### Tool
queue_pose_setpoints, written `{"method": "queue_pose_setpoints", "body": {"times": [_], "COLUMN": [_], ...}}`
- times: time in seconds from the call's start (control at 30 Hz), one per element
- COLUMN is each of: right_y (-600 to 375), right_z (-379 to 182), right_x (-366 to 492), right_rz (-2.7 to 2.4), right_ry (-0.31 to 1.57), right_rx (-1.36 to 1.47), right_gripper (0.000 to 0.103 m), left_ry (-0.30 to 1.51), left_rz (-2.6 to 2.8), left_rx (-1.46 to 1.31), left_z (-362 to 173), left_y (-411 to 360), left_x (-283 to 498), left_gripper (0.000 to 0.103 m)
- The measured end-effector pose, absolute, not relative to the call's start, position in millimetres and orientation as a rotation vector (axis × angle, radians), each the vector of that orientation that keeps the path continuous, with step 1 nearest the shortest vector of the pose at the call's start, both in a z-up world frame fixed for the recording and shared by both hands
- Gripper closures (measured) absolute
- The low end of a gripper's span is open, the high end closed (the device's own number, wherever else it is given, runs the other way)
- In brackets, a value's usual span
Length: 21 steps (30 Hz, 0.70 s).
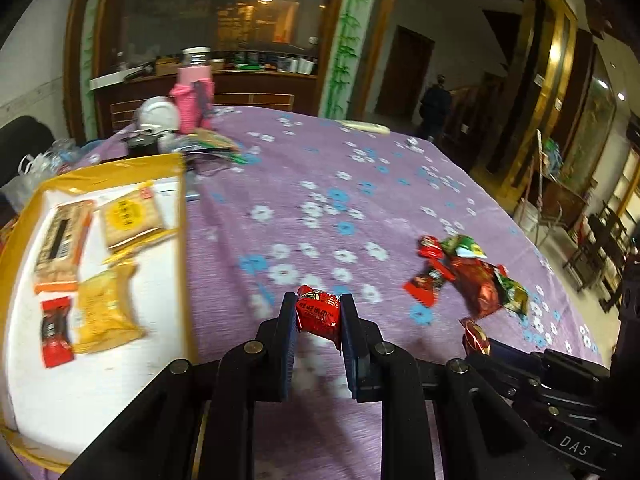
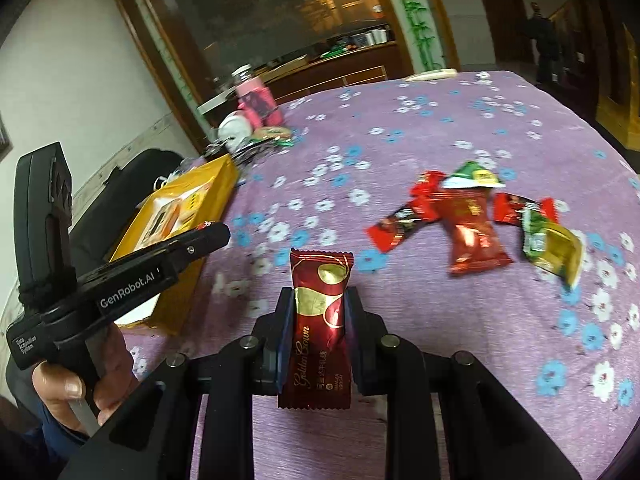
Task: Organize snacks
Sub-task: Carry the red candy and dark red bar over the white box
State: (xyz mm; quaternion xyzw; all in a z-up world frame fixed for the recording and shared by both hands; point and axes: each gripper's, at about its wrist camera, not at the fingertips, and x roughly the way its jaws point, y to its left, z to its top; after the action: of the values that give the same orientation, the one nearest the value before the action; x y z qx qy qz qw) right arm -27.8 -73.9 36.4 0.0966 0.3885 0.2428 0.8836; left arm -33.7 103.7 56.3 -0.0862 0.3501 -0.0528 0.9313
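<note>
Both pinch snacks: left hand-held gripper (image 1: pixel 319 314) a red candy (image 1: pixel 318 314), right hand-held gripper (image 2: pixel 319 320) a maroon bar (image 2: pixel 318 320).

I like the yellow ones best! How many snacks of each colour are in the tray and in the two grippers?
Yellow snacks: 2, both in the tray
Orange snack: 1, in the tray
Red: 3, a red snack in the tray, a red candy in the left gripper, a dark red candy in the right gripper
Total: 6
</note>
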Motion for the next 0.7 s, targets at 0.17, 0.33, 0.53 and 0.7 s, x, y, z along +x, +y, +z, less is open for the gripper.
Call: {"method": "queue_pose_setpoints", "body": {"times": [0.17, 0.33, 0.53, 0.7], "right_y": [-41.6, -8.5, 39.1, 77.9], "right_z": [42.6, 47.9, 60.9, 63.5], "right_x": [-26.7, -21.8, -19.8, -19.6], "right_rz": [0.567, 0.638, 0.729, 0.805], "right_ry": [0.821, 0.838, 0.839, 0.852], "right_rx": [0.155, 0.127, 0.079, 0.055], "right_gripper": [0.08, 0.08, 0.08, 0.08], "left_ry": [0.697, 0.689, 0.691, 0.704], "left_rz": [-0.036, 0.05, 0.144, 0.205], "left_rx": [-0.217, -0.256, -0.304, -0.335], "left_z": [55.6, 52.1, 41.6, 28.7], "left_y": [141.4, 182.4, 224.3, 250.9], "left_x": [-43.8, -54.9, -69.3, -77.7], "left_gripper": [0.083, 0.083, 0.083, 0.082]}}
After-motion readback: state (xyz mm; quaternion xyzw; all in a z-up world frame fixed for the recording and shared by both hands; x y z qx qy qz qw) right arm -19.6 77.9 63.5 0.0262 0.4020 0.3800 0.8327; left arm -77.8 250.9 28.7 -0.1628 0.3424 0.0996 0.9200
